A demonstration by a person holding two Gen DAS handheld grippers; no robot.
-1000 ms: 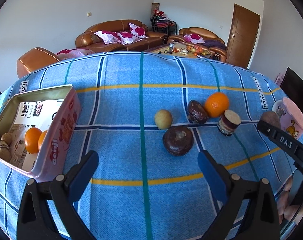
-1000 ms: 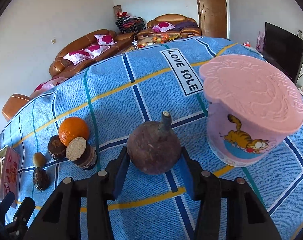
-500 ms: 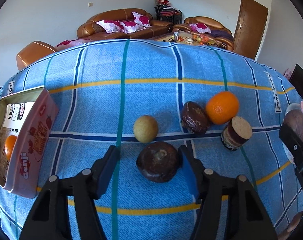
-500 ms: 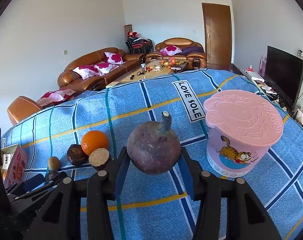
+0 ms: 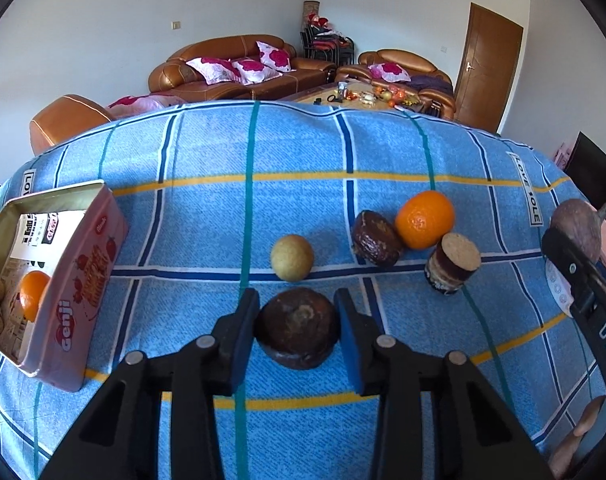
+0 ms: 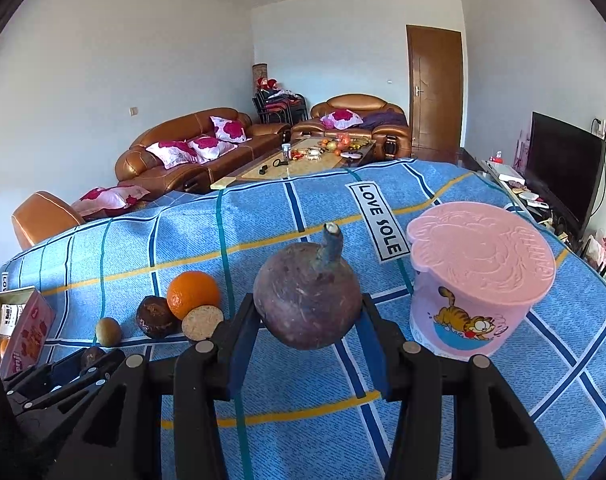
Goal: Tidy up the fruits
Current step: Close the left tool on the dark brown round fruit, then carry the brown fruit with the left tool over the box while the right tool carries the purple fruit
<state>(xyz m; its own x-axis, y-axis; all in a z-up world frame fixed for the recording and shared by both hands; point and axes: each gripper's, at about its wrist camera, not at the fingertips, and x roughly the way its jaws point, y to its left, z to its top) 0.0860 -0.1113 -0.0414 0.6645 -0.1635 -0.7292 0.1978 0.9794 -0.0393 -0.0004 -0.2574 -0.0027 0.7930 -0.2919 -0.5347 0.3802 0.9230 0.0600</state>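
My left gripper point(image 5: 297, 314) is low over the blue checked cloth. Its jaws are closing, and the blue pads touch both sides of a dark brown round fruit point(image 5: 297, 334) that rests on the cloth. Just beyond it lie a small yellow-green fruit point(image 5: 292, 258), a second dark fruit point(image 5: 377, 238), an orange point(image 5: 425, 219) and a cut brown stub point(image 5: 453, 268). My right gripper point(image 6: 307, 320) is shut on a purple fruit with a stem point(image 6: 307, 306), held above the cloth.
An open pink tin point(image 5: 77, 280) sits at the left with an orange point(image 5: 33, 294) and other pieces inside. A lidded pink cartoon tub point(image 6: 479, 280) stands to the right of the purple fruit. Sofas, a coffee table and a door lie beyond the table's far edge.
The left jaws came in from wide apart to touch the dark brown fruit. The right gripper rose a little and tilted up with the purple fruit still in it.
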